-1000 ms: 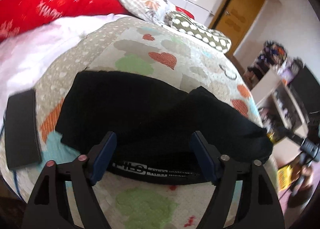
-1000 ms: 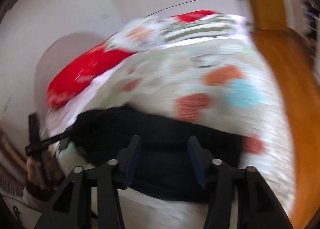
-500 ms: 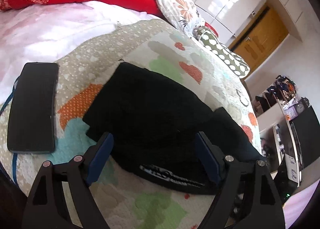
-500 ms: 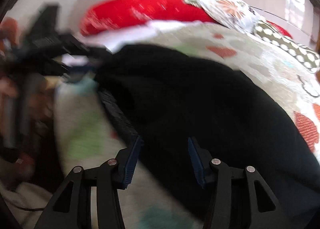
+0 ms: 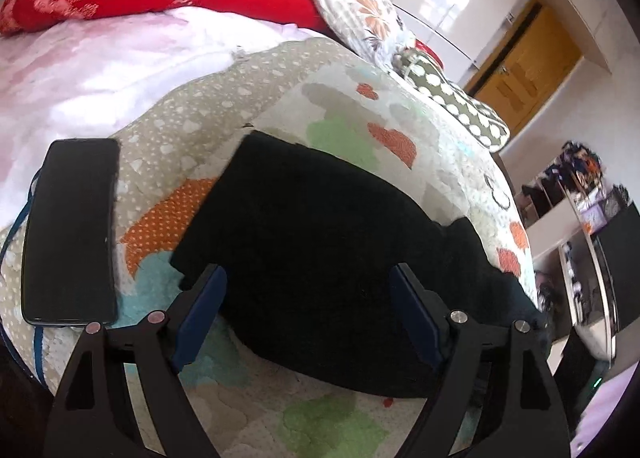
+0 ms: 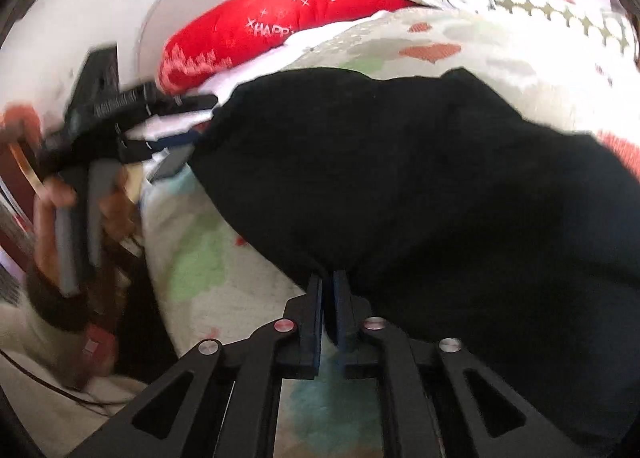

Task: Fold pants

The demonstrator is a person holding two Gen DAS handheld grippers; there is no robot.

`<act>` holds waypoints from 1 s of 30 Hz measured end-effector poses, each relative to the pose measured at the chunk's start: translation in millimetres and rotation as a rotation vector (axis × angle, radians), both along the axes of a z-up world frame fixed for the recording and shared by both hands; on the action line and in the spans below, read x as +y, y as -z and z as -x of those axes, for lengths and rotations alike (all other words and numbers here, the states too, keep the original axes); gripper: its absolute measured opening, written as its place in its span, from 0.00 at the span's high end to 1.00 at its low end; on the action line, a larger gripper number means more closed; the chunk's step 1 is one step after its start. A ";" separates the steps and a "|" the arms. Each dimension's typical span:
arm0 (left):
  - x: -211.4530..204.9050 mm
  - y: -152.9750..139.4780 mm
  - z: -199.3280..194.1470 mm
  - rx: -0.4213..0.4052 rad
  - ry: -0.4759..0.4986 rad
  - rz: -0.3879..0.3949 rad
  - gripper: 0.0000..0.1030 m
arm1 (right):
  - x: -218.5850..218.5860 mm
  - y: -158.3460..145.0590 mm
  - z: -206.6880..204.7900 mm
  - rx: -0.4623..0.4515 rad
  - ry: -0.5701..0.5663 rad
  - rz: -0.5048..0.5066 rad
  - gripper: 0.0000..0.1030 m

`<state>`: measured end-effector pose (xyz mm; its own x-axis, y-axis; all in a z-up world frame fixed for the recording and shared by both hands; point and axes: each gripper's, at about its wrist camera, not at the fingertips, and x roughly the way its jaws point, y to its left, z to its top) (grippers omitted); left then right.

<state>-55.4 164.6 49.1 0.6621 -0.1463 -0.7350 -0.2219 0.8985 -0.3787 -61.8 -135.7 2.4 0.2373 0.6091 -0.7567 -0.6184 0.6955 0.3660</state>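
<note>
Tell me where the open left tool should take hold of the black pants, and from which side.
Grip the near edge of the pants, coming in low from the bed's near side. That thick folded hem faces the left tool and lies between its open fingers, level with the edge the right tool has pinched. Avoid the phone on the left.
</note>
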 end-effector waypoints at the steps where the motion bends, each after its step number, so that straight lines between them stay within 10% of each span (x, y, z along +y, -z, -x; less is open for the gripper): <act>1: -2.2 -3.0 1.0 -0.011 0.010 -0.018 0.19 | -2.9 -8.6 -1.2 0.018 -0.012 -0.016 0.82; 5: -3.8 -15.8 -7.3 -0.052 0.000 -0.082 0.19 | -14.4 -55.8 -16.0 -0.103 0.028 -0.035 0.42; 13: -1.6 2.9 -62.4 0.010 -0.014 -0.137 0.19 | 2.1 -32.3 -147.4 -0.075 0.233 0.034 0.42; 18: 1.7 25.5 -75.2 0.085 -0.032 -0.192 0.19 | 16.7 4.5 -174.1 0.012 0.208 0.026 0.90; 30: 9.8 39.4 -68.5 0.092 -0.058 -0.156 0.15 | -6.0 -9.9 -169.7 -0.092 0.344 0.020 0.88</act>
